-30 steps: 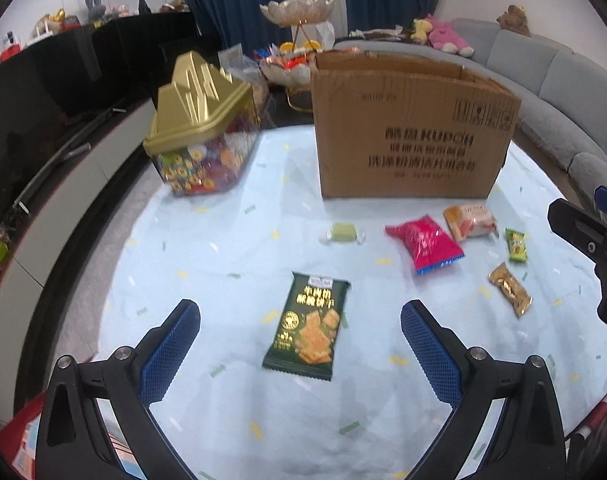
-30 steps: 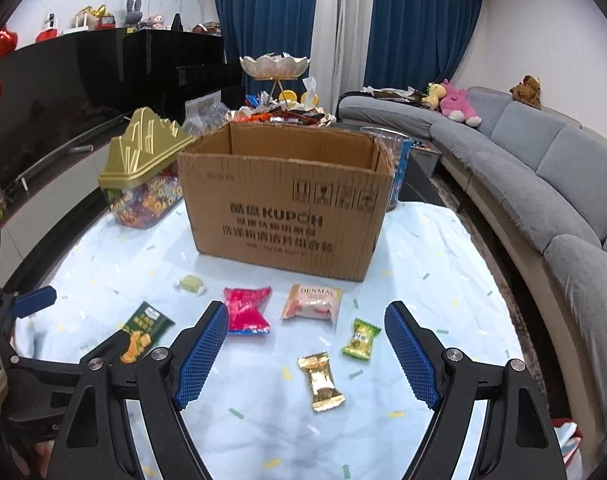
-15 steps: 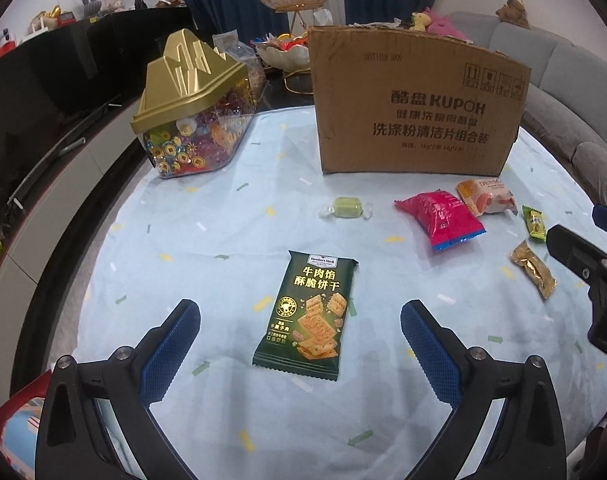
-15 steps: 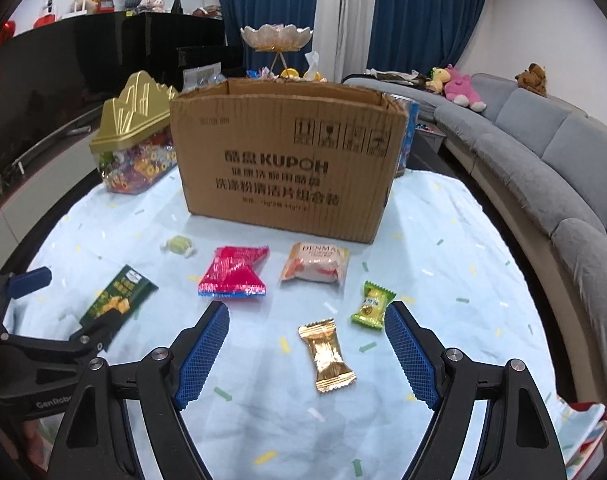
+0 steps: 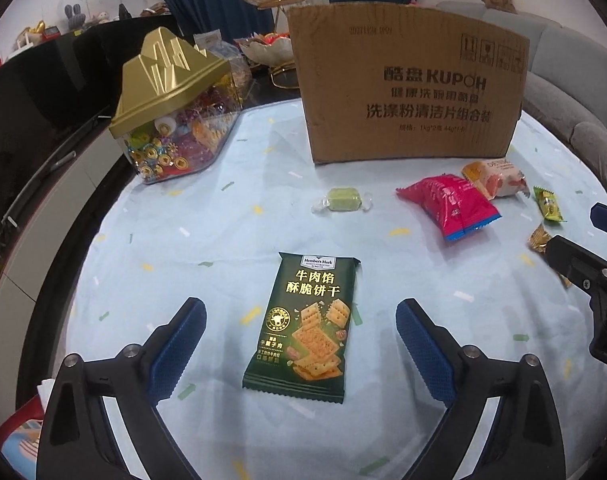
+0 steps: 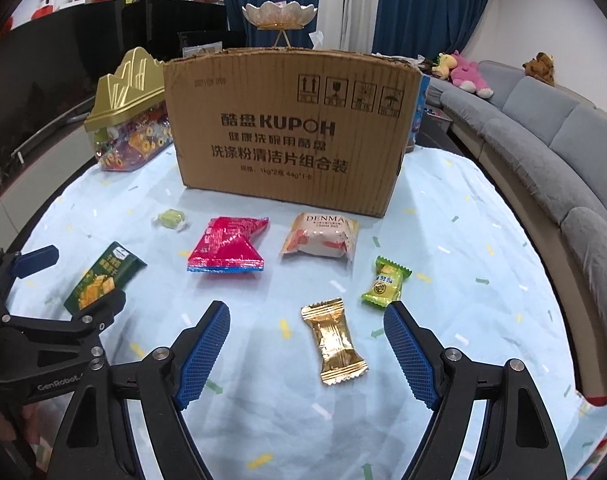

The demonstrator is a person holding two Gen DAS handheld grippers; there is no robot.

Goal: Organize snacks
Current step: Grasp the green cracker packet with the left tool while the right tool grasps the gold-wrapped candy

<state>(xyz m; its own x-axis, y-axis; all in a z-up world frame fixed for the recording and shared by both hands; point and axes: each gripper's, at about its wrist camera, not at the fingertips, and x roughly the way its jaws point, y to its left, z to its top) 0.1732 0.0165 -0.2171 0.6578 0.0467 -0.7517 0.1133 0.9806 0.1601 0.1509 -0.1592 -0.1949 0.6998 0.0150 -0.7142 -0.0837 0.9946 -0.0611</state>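
Note:
A dark green cracker packet (image 5: 307, 328) lies flat on the light blue cloth between the blue pads of my left gripper (image 5: 299, 312). Its jaws are closing, and the pads stand clear of the packet. My right gripper (image 6: 307, 310) is open over a gold-wrapped candy (image 6: 335, 340), which lies between its fingers untouched. Further back lie a red packet (image 6: 229, 248), a pale Denma packet (image 6: 321, 238), a yellow-green candy (image 6: 385, 282) and a small green candy (image 5: 343, 200). Behind them stands the open cardboard box (image 6: 291, 132).
A clear jar of sweets with a gold peaked lid (image 5: 171, 108) stands at the back left. The round table's edge (image 5: 83, 220) curves close on the left, with a black cabinet beyond it. A grey sofa (image 6: 543, 140) runs along the right.
Both grippers have sunk toward the table, so the snacks look bigger and nearer. The left pads stand slightly closer together than before.

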